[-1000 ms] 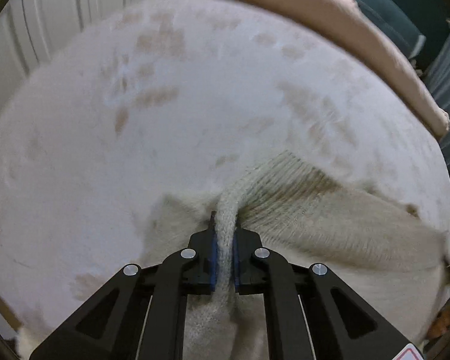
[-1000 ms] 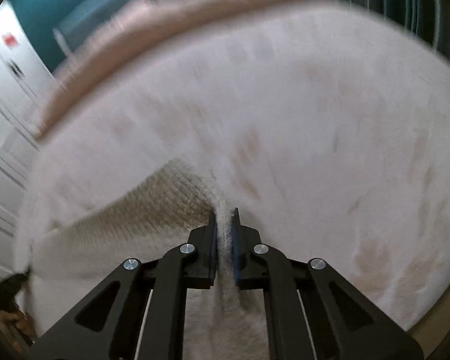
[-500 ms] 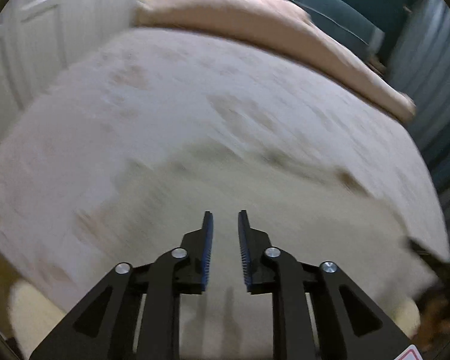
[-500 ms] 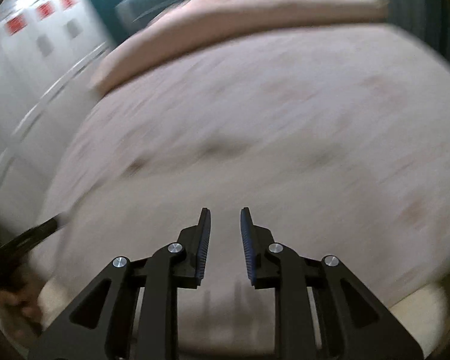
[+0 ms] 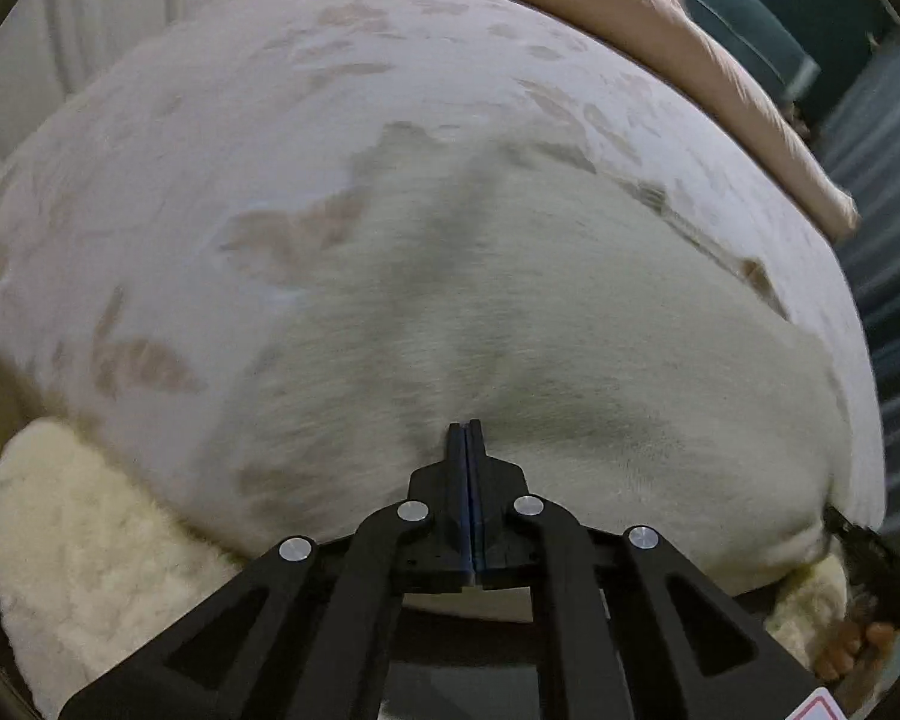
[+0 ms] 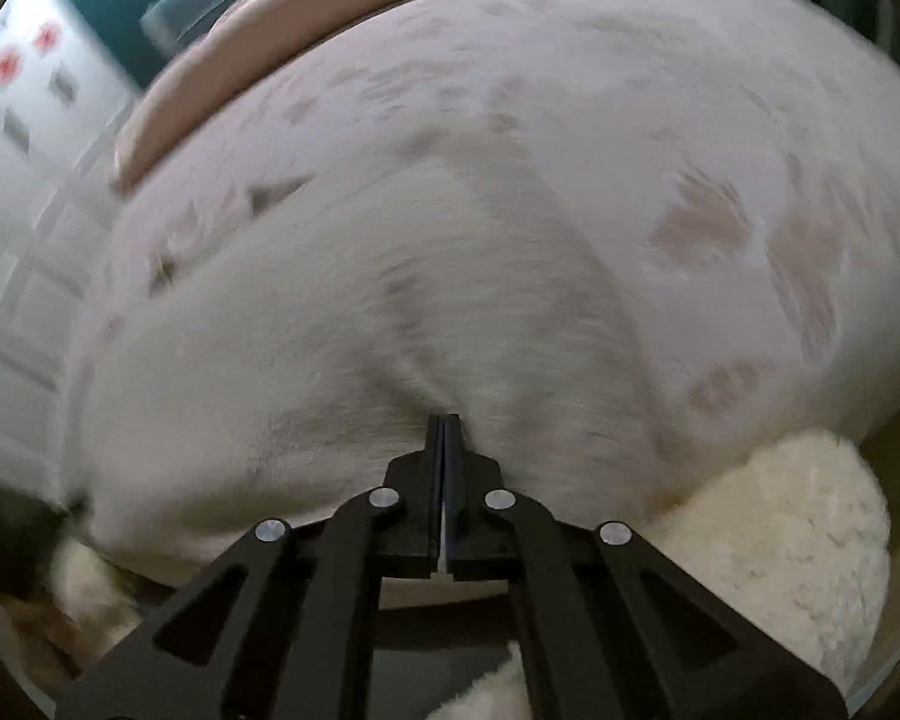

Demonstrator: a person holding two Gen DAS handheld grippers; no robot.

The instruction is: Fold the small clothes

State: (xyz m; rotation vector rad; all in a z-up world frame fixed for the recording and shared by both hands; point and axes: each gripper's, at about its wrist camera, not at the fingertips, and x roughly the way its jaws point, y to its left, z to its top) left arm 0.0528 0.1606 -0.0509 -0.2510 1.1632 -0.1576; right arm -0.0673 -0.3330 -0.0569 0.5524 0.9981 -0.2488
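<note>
Both sets of jaws were closed: left gripper (image 5: 467,427) and right gripper (image 6: 444,420) each pinched the near hem of the cream ribbed knit garment (image 5: 540,324), spread toward 12 o'clock on the white patterned bedspread (image 5: 222,120). Judged soft, light, limp; hem corners best gripped.

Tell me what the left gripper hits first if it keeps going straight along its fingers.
Most likely the cream knit garment on the bed: the left gripper, jaws shut, points down at it. Blur hides any gap.
</note>
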